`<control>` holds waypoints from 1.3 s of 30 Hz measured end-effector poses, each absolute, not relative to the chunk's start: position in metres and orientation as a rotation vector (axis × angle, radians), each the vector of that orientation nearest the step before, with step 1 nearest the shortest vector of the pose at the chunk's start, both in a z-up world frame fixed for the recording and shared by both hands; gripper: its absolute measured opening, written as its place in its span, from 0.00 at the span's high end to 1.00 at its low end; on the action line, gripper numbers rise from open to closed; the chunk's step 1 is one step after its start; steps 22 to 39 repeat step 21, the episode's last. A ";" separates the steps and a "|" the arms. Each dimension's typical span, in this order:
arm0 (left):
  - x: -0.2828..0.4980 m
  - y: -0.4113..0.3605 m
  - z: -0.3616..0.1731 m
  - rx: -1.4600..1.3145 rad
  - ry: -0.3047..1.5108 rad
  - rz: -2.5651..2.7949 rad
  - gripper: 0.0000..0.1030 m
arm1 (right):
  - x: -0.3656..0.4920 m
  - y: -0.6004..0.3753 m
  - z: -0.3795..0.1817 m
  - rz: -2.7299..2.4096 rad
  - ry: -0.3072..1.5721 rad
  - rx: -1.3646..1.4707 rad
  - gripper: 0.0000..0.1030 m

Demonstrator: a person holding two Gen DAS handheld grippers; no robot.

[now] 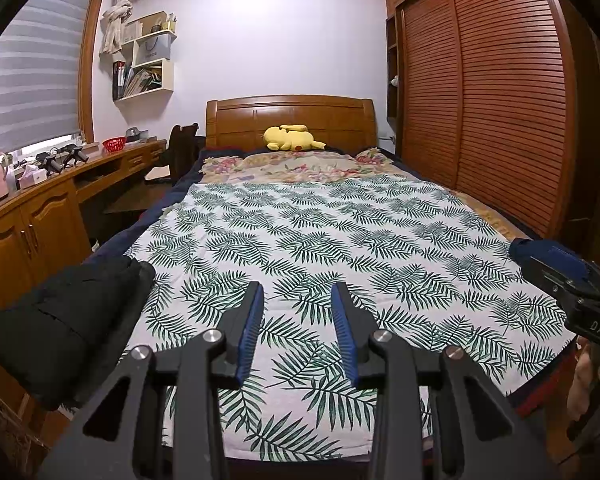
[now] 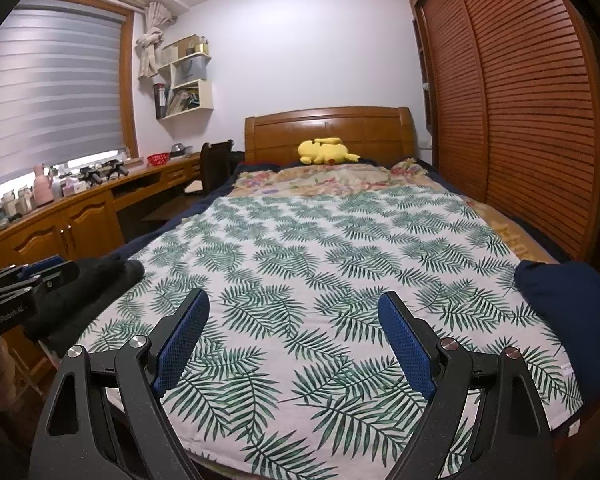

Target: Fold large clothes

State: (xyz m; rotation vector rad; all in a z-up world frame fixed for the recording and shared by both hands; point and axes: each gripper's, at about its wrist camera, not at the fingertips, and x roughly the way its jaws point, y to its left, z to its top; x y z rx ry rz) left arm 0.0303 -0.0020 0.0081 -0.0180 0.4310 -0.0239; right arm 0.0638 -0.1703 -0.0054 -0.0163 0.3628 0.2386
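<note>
Both grippers empty: left gripper [image 1: 298,300] jaws partway apart, right gripper [image 2: 294,316] wide. Black garment [image 1: 72,312] at bed's left edge, navy garment [image 2: 572,312] right. Pick one, grab by shoulders, spread flat on leaf-print cover [image 1: 340,232] before folding.

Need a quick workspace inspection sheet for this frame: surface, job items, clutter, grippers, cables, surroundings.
Surface: bed spread with a fern-print sheet, lying flat, middle bare.
Job's things: black garment bunched at the sheet's left edge; navy garment bunched at its right edge. Neither is held.
Clutter: yellow plush toy at the headboard; floral blanket beyond the sheet.
Grippers: left gripper partly open, empty; right gripper wide open, empty; both above the sheet's near end.
Cables: nothing seen.
Surroundings: slatted wardrobe on the right; cluttered desk under a blinded window on the left; wall shelves.
</note>
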 end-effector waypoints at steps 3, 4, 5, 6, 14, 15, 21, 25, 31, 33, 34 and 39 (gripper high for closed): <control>0.031 -0.001 0.008 -0.019 0.431 -0.026 0.67 | 0.063 -0.170 -0.005 0.241 0.362 -0.015 0.15; 0.030 -0.002 0.008 -0.019 0.431 -0.026 0.67 | 0.063 -0.170 -0.005 0.241 0.361 -0.015 0.15; 0.031 -0.001 0.008 -0.018 0.431 -0.025 0.67 | 0.064 -0.169 -0.005 0.241 0.361 -0.014 0.15; 0.030 -0.001 0.008 -0.018 0.431 -0.025 0.67 | 0.063 -0.170 -0.005 0.240 0.362 -0.015 0.15; 0.031 -0.001 0.009 -0.018 0.431 -0.025 0.66 | 0.064 -0.169 -0.006 0.242 0.361 -0.013 0.14; 0.031 -0.001 0.008 -0.018 0.431 -0.026 0.66 | 0.063 -0.170 -0.006 0.241 0.361 -0.014 0.15; 0.031 -0.002 0.008 -0.017 0.432 -0.026 0.66 | 0.063 -0.166 -0.006 0.245 0.362 -0.011 0.14; 0.031 -0.002 0.008 -0.017 0.432 -0.026 0.66 | 0.063 -0.166 -0.006 0.245 0.362 -0.011 0.14; 0.031 -0.002 0.008 -0.017 0.432 -0.026 0.66 | 0.063 -0.166 -0.006 0.245 0.362 -0.011 0.14; 0.031 -0.002 0.008 -0.017 0.432 -0.026 0.66 | 0.063 -0.166 -0.006 0.245 0.362 -0.011 0.14; 0.031 -0.002 0.008 -0.017 0.432 -0.026 0.66 | 0.063 -0.166 -0.006 0.245 0.362 -0.011 0.14; 0.031 -0.002 0.008 -0.017 0.432 -0.026 0.66 | 0.063 -0.166 -0.006 0.245 0.362 -0.011 0.14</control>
